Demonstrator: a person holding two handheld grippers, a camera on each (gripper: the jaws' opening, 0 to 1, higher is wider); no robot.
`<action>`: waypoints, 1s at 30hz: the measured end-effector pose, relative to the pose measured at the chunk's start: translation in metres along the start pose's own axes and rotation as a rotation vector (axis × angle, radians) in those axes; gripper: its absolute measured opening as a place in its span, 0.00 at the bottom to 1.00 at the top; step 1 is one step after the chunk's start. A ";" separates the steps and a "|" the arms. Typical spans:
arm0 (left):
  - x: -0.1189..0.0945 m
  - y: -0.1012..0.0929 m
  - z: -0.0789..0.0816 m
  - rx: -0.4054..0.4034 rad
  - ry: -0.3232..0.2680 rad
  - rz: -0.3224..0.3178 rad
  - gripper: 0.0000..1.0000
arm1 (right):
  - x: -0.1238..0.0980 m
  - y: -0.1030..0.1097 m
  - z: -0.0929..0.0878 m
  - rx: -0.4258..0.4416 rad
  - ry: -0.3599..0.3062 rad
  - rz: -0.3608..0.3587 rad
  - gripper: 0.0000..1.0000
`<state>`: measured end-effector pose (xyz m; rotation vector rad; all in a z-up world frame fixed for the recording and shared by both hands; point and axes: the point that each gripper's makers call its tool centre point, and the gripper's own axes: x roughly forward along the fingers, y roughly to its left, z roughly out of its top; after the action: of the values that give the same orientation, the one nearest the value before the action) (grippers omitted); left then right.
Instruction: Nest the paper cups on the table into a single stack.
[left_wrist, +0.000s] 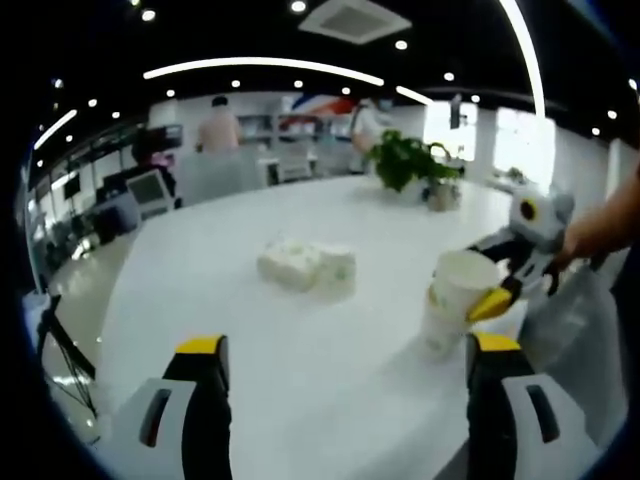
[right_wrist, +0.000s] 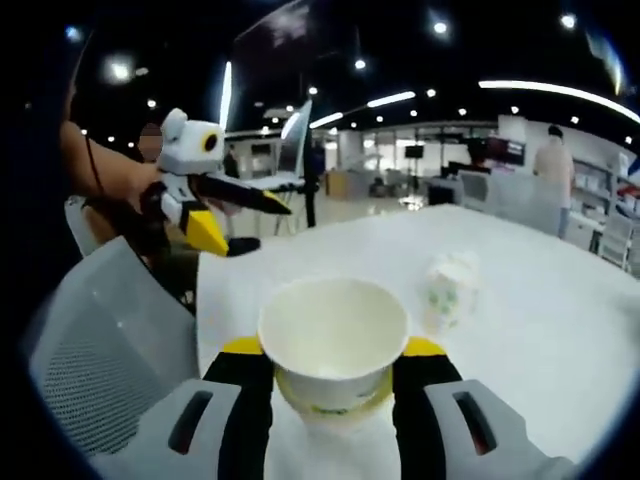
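White counter holds loose cups at 12 o'clock; right gripper jaws hold a paper cup, left gripper jaws wide, stacking barely begun.

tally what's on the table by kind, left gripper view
White paper cups with green print: 4. Two lie mid-table, one is in the right tongs at, and one seems to stand under it.
Green potted plant: 1
Total: 5
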<state>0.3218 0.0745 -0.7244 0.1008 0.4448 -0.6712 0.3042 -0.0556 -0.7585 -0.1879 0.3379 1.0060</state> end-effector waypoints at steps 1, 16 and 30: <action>0.000 0.000 0.000 -0.003 -0.002 -0.001 0.97 | 0.000 0.000 0.000 -0.007 0.007 -0.001 0.45; 0.014 -0.006 0.000 -0.021 -0.027 -0.029 0.97 | -0.003 0.002 -0.005 -0.014 0.045 -0.009 0.58; 0.013 0.007 0.018 0.001 -0.078 0.023 0.99 | -0.068 -0.073 0.042 0.078 -0.066 -0.144 0.82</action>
<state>0.3417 0.0687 -0.7142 0.0807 0.3683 -0.6509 0.3406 -0.1348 -0.6946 -0.1064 0.2989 0.8529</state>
